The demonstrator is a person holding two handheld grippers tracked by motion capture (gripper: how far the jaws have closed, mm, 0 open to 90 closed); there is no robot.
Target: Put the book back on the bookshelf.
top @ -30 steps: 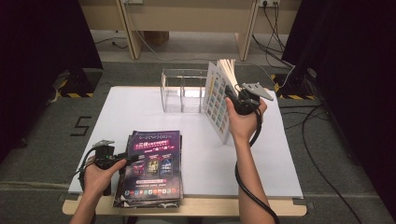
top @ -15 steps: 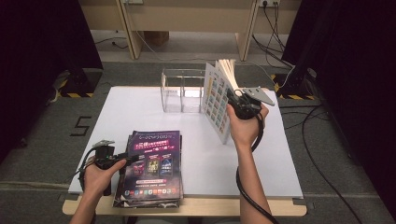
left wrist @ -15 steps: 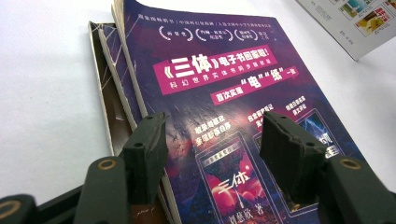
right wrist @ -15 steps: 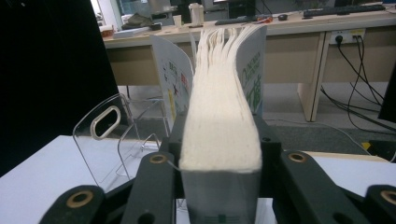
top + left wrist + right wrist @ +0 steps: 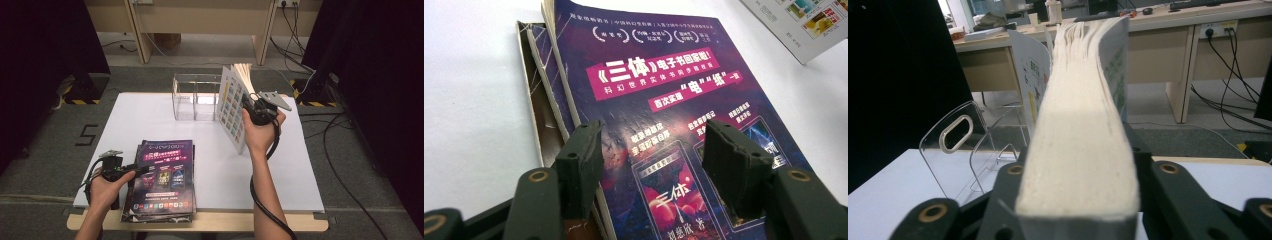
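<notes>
A thick white-covered book (image 5: 231, 107) is held upright just right of the clear acrylic rack (image 5: 195, 97), clamped across its page edges by the right gripper (image 5: 255, 107), whose jaws have just been closing on it. It is judged not yet slotted in. Well in front of the rack, a purple-covered stack (image 5: 162, 177) is left lying flat; the left gripper (image 5: 651, 165) is spread wide above it, gripping nothing

bare forearms; 2 black grippers, left gripper (image 5: 136, 169) and right gripper (image 5: 248, 104), brass-ringed screws, black cables, grey 3-cornered plates.
</notes>
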